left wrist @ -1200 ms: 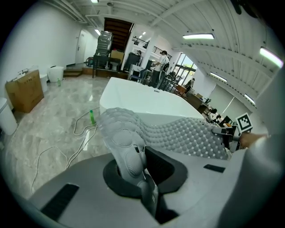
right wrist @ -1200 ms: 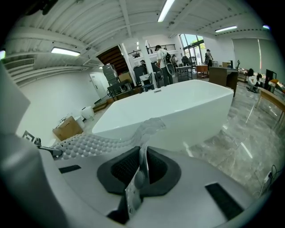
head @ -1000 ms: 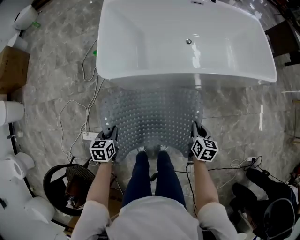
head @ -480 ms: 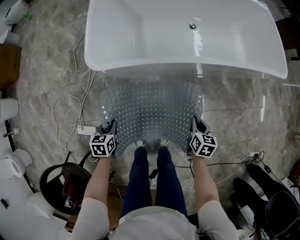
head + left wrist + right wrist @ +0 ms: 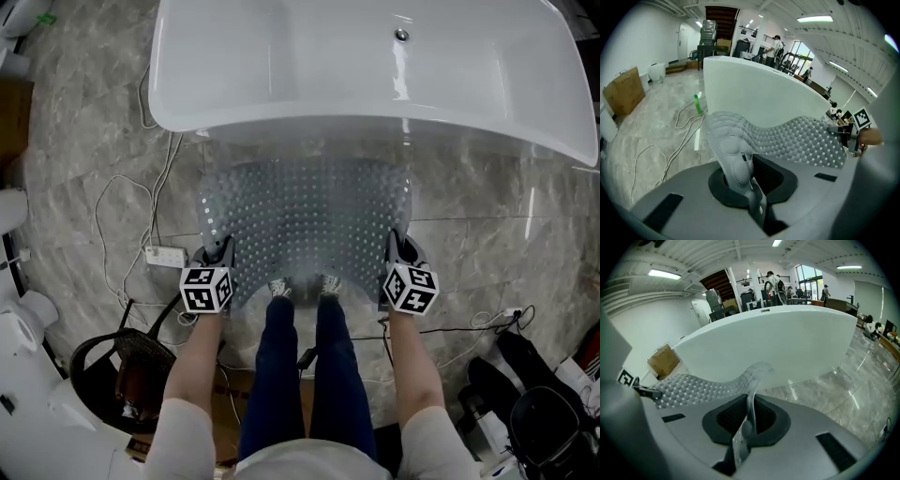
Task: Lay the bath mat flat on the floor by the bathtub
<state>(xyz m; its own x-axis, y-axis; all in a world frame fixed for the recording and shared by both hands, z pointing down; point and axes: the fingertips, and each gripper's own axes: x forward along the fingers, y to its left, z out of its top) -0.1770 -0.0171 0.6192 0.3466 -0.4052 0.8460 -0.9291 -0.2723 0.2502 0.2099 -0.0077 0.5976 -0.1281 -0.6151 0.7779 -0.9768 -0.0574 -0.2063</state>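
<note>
Bath mat [image 5: 305, 225], clear and studded, hangs slack between the two grippers and runs ahead of them to the foot of the bathtub [image 5: 281, 66]. The left gripper [image 5: 220, 255] and right gripper [image 5: 399, 249] are each pinched tight on a near corner. Risk: let go unevenly, a pinched corner could set down curled, or the left edge could land on the power strip [image 5: 165, 255] just outside the left gripper. Far edge is lost under the tub rim, and I cannot tell whether the mat's middle touches the floor.

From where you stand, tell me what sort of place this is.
Probably a showroom or workshop hall, not a home bathroom: a freestanding bathtub on marble-look floor, loose cables beside it, cardboard box nearby.
</note>
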